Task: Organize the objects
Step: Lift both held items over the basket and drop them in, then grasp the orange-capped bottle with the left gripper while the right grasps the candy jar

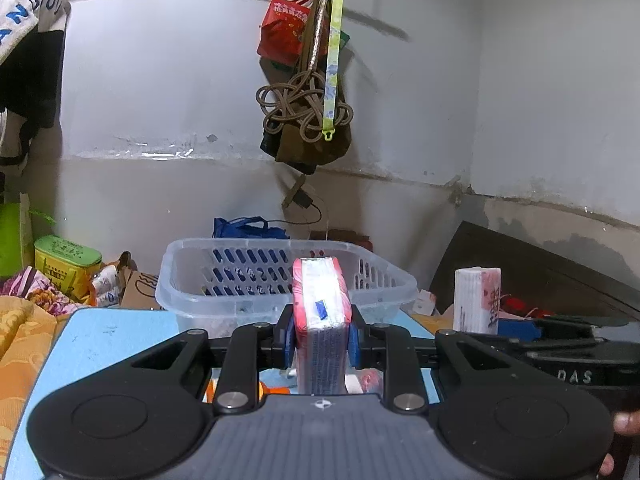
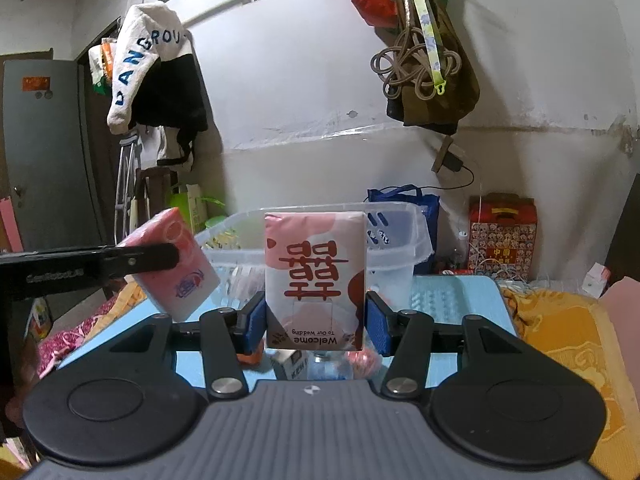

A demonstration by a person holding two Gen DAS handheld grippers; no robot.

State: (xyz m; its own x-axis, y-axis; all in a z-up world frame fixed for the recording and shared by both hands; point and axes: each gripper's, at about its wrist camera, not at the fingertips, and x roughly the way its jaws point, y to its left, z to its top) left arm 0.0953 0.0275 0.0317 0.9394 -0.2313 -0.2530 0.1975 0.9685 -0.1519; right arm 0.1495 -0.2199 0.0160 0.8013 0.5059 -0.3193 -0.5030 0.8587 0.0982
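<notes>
The wedding-print tissue pack (image 2: 315, 276) hides much of the clear basket (image 2: 394, 258).

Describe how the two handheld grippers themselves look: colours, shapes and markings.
Both match. The left gripper has a ribbed grey body with a small round emblem, black linkage arms with silver pivot pins, two black round discs, and blue finger pads. The right gripper looks identical; seen from the side, its black housing carries pale lettering, partly cut off.

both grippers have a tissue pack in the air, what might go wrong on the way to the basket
The left gripper pinches its pink pack by the thin edge, so it may twist or slip. The right gripper holds the wedding pack low, so it could tip. The two packs are close and may bump over the basket.
</notes>
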